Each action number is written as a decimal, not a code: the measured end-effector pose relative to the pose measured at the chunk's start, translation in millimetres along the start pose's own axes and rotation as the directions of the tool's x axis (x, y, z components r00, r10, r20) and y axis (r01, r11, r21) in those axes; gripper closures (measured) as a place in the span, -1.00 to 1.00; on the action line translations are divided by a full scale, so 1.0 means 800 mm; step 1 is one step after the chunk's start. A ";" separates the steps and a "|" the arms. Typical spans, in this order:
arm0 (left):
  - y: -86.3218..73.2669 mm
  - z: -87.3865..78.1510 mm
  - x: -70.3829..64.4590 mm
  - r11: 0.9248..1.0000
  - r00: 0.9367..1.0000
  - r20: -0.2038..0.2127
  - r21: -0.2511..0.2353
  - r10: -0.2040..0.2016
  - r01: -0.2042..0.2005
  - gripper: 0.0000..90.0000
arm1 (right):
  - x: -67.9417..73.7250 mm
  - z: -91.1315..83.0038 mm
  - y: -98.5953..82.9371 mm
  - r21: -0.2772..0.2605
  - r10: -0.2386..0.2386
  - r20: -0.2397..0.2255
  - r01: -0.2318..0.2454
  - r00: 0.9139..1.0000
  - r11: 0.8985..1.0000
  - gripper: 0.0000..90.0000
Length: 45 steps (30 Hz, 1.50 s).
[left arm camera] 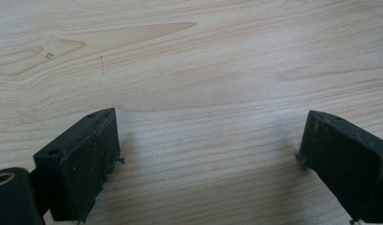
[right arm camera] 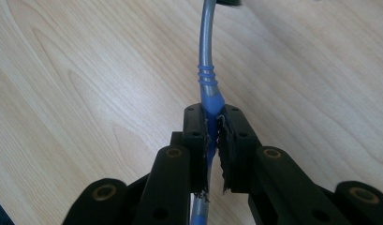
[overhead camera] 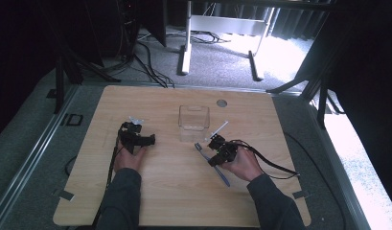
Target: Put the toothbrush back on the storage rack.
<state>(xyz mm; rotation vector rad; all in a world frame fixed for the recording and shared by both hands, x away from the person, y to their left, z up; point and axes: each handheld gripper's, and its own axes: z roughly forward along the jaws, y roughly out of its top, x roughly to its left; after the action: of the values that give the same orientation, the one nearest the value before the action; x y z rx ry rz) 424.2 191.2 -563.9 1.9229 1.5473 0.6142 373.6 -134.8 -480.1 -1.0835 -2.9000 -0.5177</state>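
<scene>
While the person's left hand [overhead camera: 129,160] rests on the wooden table [overhead camera: 174,191] at about nine o'clock from the middle of the board, the left gripper [overhead camera: 136,139] it holds sits low over bare wood, its jaws spread wide with nothing between them; the left gripper view shows only wood grain in the broad gap. Toward twelve o'clock from the table's centre stands a clear plastic box [overhead camera: 193,118], upright and open at the top, with a small round grey cap [overhead camera: 222,103] set into the tabletop just beyond it at one o'clock. At about three o'clock from the centre, just below and to the right of the box, the right gripper [overhead camera: 209,148] is clamped on a blue toothbrush [overhead camera: 221,173]. In the right gripper view the jaws press tight on the toothbrush's blue handle [right arm camera: 211,105] just behind its ribbed neck, the grey stem running on ahead over the wood. From above, the handle sticks out toward five o'clock past the right hand [overhead camera: 244,165], while the head end points toward the box, apart from it.
</scene>
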 end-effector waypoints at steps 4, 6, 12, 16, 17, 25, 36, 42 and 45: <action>0.000 0.000 0.000 1.000 1.000 0.000 0.000 0.000 0.000 -0.88 | -0.003 -0.007 0.001 -0.031 0.007 -0.002 -0.007 1.000 0.999 0.81; 0.000 0.000 0.000 1.000 1.000 0.000 0.000 0.000 0.000 -0.88 | -0.003 -0.009 0.001 -0.043 0.010 -0.001 -0.010 1.000 0.999 0.81; 0.000 0.000 0.000 1.000 1.000 0.000 0.000 0.000 0.000 -0.88 | -0.005 -0.017 0.001 -0.082 0.022 -0.010 -0.023 1.000 0.996 0.81; 0.000 0.000 0.000 1.000 1.000 0.000 0.000 0.000 0.000 -0.88 | -0.006 -0.024 0.001 -0.114 0.024 -0.007 -0.025 1.000 0.993 0.81; 0.000 0.000 0.000 1.000 1.000 0.000 0.000 0.000 0.000 -0.88 | -0.006 -0.026 0.002 -0.122 0.026 -0.007 -0.026 1.000 0.992 0.81; 0.000 0.000 0.000 1.000 1.000 0.000 0.000 0.000 0.000 -0.88 | -0.008 -0.037 0.003 -0.176 0.044 -0.008 -0.045 0.999 0.983 0.81; 0.000 0.000 0.000 1.000 1.000 0.000 0.000 0.000 0.000 -0.88 | -0.012 -0.044 0.007 -0.237 0.071 -0.018 -0.073 0.997 0.969 0.81; 0.000 0.000 0.000 1.000 1.000 0.000 0.000 0.000 0.000 -0.88 | -0.015 -0.049 0.007 -0.266 0.081 -0.021 -0.084 0.996 0.960 0.81; 0.000 0.000 0.000 1.000 1.000 0.000 0.000 0.000 0.000 -0.88 | -0.016 -0.051 0.008 -0.283 0.093 -0.024 -0.096 0.995 0.954 0.81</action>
<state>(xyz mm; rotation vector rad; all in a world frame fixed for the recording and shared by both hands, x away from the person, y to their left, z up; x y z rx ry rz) 424.2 191.2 -563.9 1.9233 1.5474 0.6145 382.9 -151.2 -440.8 -1.2365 -2.8070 -0.9547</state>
